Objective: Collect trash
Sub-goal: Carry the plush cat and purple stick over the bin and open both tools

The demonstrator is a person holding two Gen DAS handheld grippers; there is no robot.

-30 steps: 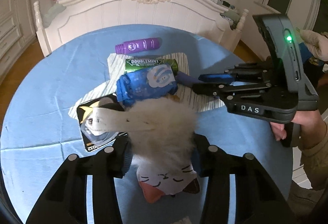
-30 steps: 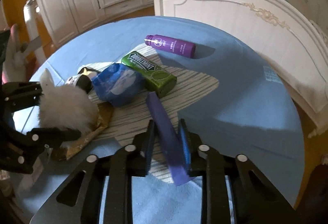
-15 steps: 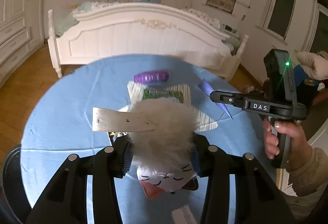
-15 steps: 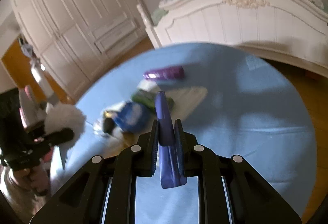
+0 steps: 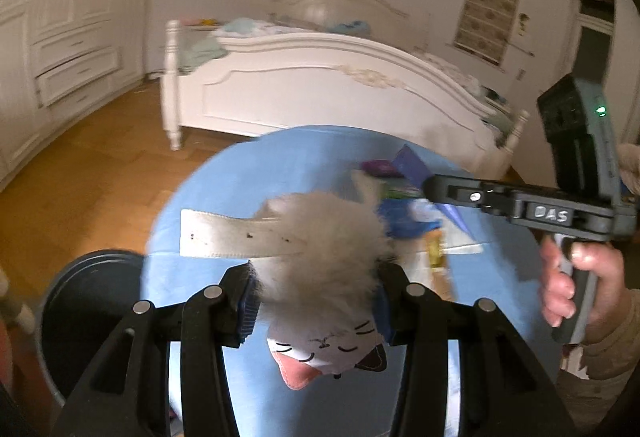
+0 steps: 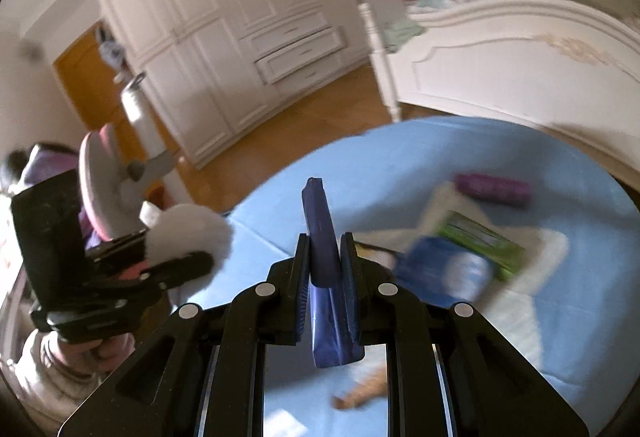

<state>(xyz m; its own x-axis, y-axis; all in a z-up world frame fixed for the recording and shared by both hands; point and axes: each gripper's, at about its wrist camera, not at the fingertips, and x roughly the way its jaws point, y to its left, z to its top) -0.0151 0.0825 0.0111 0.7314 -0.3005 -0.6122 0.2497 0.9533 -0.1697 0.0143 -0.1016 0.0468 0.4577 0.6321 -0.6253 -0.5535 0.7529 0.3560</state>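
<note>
My left gripper (image 5: pixel 316 301) is shut on a fluffy white plush piece (image 5: pixel 320 253) with a grey strap (image 5: pixel 228 237), held above the blue round table (image 5: pixel 280 161). My right gripper (image 6: pixel 325 269) is shut on a flat dark blue wrapper (image 6: pixel 320 237) and is raised over the table; it also shows in the left wrist view (image 5: pixel 436 193). On the table lie a purple bottle (image 6: pixel 494 189), a green gum box (image 6: pixel 480 241) and a blue packet (image 6: pixel 444 273) on a striped cloth (image 6: pixel 532 237). A dark round bin (image 5: pixel 92 305) stands on the floor at the left.
A white bed (image 5: pixel 320 93) stands behind the table. White wardrobes and drawers (image 6: pixel 256 37) line the wall. A cat-face item (image 5: pixel 328 353) hangs under the plush. The floor is wooden (image 5: pixel 80 165).
Both grippers have lifted and swung left with their loads. The trash pile now sits to the right, and the dark bin has come into the left wrist view.
</note>
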